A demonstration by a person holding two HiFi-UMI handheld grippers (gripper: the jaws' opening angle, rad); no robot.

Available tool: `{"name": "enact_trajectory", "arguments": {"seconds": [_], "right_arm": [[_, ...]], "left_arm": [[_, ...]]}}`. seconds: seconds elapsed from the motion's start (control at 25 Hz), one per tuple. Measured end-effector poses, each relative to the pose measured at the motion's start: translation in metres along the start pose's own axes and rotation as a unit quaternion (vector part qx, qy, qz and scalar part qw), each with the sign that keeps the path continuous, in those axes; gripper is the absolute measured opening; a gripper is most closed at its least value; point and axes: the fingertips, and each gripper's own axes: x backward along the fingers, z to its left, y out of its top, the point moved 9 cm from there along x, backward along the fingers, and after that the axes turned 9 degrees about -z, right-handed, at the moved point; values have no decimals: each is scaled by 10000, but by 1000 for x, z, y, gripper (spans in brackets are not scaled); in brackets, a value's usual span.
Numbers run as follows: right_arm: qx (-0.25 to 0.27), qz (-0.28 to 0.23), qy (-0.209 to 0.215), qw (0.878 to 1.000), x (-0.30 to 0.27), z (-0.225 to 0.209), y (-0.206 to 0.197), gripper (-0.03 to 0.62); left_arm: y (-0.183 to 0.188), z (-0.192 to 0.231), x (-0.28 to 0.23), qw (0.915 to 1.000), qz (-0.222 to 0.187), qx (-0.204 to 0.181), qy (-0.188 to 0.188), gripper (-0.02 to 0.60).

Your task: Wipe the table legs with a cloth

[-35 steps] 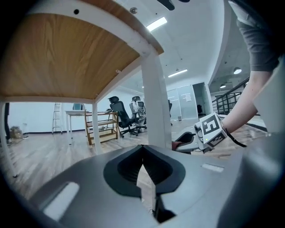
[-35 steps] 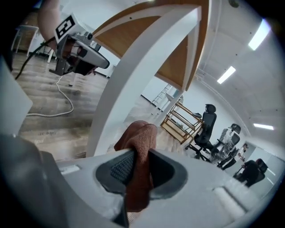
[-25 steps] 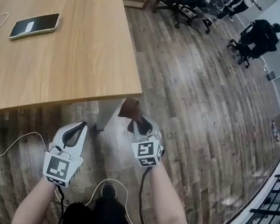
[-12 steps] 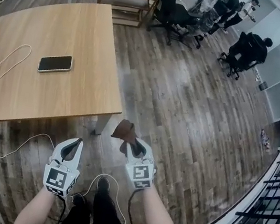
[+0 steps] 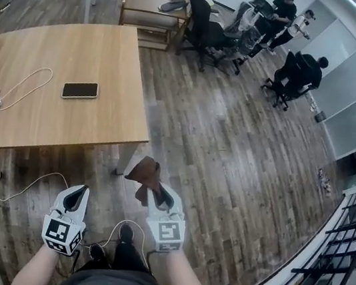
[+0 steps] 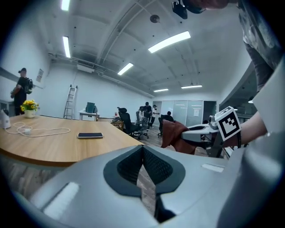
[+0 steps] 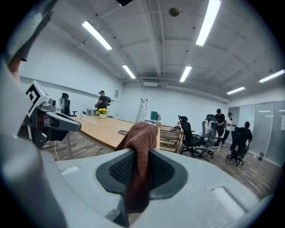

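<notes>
Here's the right tool (image 5: 157, 194) clamped on the cloth (image 5: 145, 171); left tool (image 5: 76, 197) pinched together, empty; worktop leg (image 5: 123, 160) stands upright just ahead-left, nearer the right tool.

The cloth (image 5: 147, 175) is rough, nubbly terry, matt rust-brown. The left gripper (image 5: 76, 194) and right gripper (image 5: 159, 195) have smooth matt grey plastic shells with dark meshed pads (image 6: 129, 165) (rubbery by the look). The table (image 5: 77, 60), upper left, is satin light wood; the floor (image 5: 243, 156) faintly glossy planks.
</notes>
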Motion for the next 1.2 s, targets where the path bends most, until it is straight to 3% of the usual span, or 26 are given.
{"name": "enact_trajectory", "arguments": {"seconds": [0.12,0.56,0.72,0.92,1.2], "right_arm": [[-79,-40,-237,9997,16,4,6,66],[-128,320,-1060,9938,101,16,14,66],[-225,481,-1224,9911,132,14,-2,66],[-475,355,-1743,9829,150,3,-8,66],[-241,238,-1780,9834,195,12,-7,66]], "left_arm": [[8,-2,16,9999,-124,102,42,20],[8,-2,28,9980,-310,430,-354,20],[6,-20,34,9974,-340,359,-519,20],[7,-40,42,9966,-335,282,-692,20],[2,-77,55,9958,-232,214,-862,20]]}}
